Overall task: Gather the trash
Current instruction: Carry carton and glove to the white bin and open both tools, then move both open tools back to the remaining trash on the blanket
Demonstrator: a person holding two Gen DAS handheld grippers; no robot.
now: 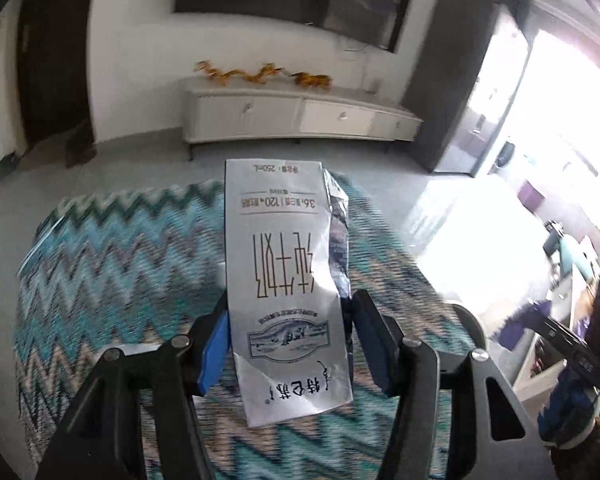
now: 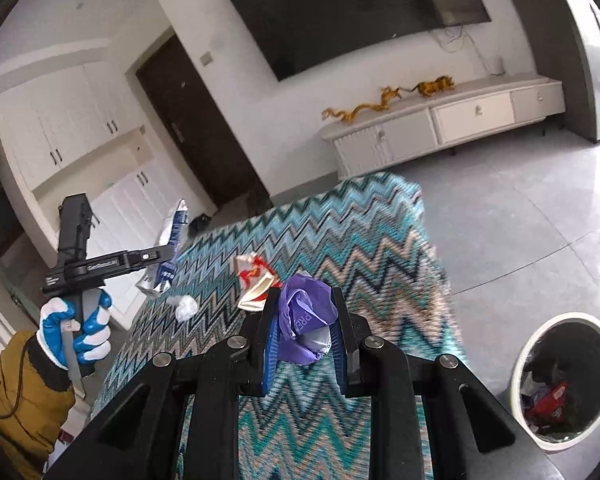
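Claws are both loaded: the left claw (image 1: 288, 344) clamps a flattened milk carton (image 1: 288, 280), the right claw (image 2: 304, 340) pinches a crumpled purple wrapper (image 2: 306, 316), both above the zigzag rug (image 2: 340, 240). More scraps (image 2: 256, 280) lie there. The bin (image 2: 520, 344) sits low right; either light piece could slip from its shallow grip and miss.

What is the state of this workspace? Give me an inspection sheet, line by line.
Surface: zigzag-patterned cloth, blue and beige.
Job's things: flattened milk carton; purple wrapper; white trash bin on the floor, already holding rubbish.
Clutter: red-and-white wrapper and crumpled white scrap on the cloth.
Grippers: left hand-held gripper shut on the carton; right hand-held gripper shut on the purple wrapper.
Cables: wires below the wall TV.
Surroundings: white cabinet bearing golden dragon ornament; dark door.
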